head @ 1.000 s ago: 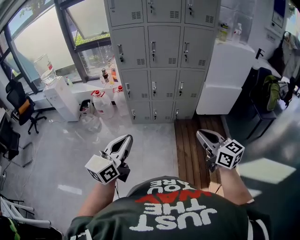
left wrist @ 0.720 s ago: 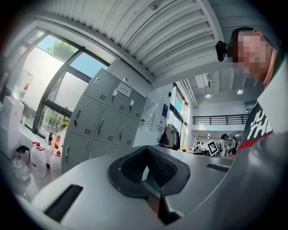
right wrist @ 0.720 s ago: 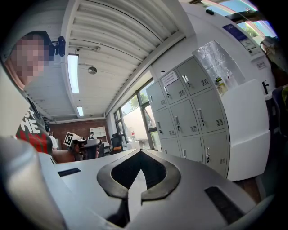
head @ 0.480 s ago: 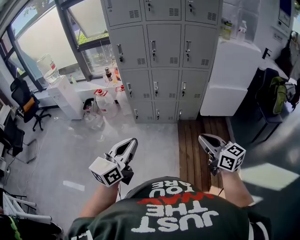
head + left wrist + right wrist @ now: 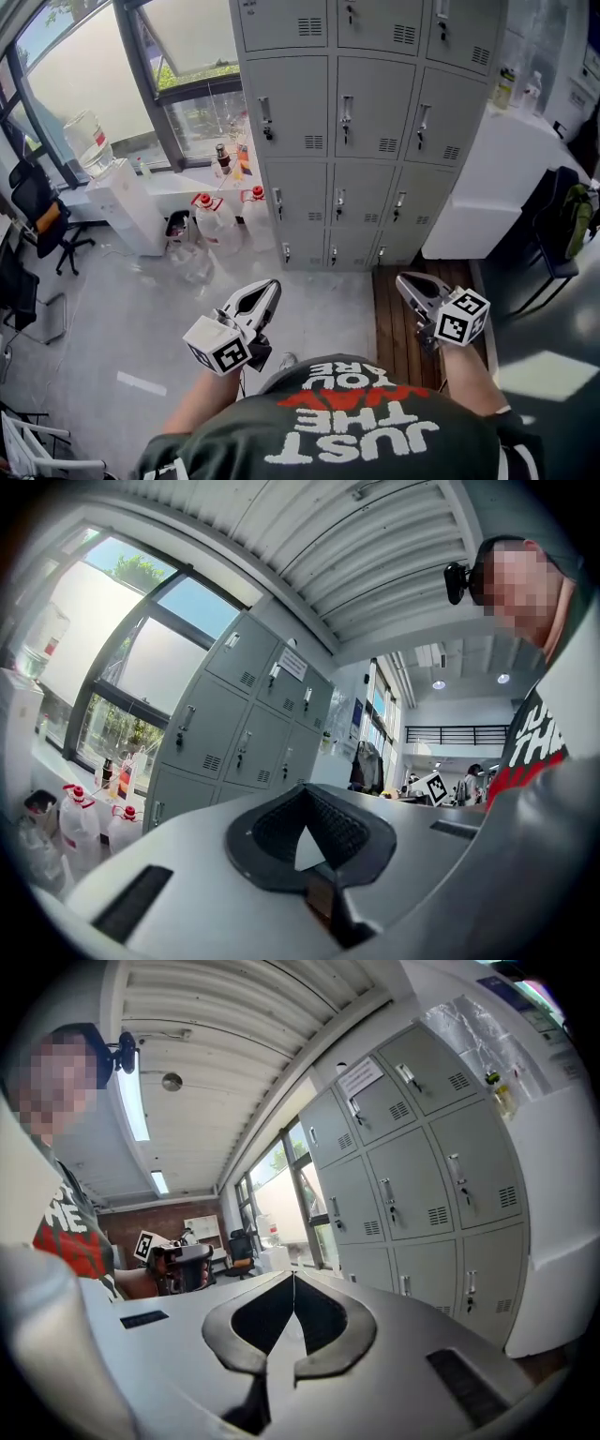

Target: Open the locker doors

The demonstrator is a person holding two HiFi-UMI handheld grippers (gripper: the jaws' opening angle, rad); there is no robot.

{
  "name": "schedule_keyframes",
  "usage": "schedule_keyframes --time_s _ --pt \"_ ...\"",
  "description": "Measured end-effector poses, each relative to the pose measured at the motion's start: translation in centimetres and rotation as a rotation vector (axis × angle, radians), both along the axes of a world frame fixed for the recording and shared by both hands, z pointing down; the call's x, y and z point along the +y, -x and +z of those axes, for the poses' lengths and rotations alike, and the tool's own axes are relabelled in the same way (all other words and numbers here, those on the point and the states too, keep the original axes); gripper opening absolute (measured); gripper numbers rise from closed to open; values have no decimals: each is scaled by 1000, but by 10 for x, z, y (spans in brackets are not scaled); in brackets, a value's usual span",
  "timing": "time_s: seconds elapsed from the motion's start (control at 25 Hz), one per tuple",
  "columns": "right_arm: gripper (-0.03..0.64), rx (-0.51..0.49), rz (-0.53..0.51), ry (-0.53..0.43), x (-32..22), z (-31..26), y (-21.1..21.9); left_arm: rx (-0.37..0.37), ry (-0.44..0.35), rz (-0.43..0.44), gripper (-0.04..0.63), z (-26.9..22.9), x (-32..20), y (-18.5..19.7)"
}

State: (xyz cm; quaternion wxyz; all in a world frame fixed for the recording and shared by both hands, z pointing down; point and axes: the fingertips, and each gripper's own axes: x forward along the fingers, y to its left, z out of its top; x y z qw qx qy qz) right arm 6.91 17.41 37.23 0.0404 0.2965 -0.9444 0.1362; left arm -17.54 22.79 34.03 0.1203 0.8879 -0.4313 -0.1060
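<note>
Jaws of left gripper and right gripper are held closed (empty); locker doors, well ahead, are all seen shut.

The right tool fills the lower frame, its jaws pressed together with nothing between them. Grey lockers, all doors closed, stand at right. The left tool shows small at mid-left.
</note>
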Motion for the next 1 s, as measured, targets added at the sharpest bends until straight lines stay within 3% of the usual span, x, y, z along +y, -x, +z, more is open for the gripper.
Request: schedule_keyframes --time_s 0.24,0.44,0.72,1.0 --pt "34 -12 11 -34 -115 -35 119 -53 -9 61 -2 -28 -118 102" --pt "34 21 -2 -27 -178 -35 178 -44 -13 52 -3 -36 -189 162" --pt "34 26 -5 1 -254 -25 197 -28 23 31 -2 -23 -263 184" --pt "34 61 -149 -70 -335 -39 211 -29 6 -62 -3 -29 -330 166"
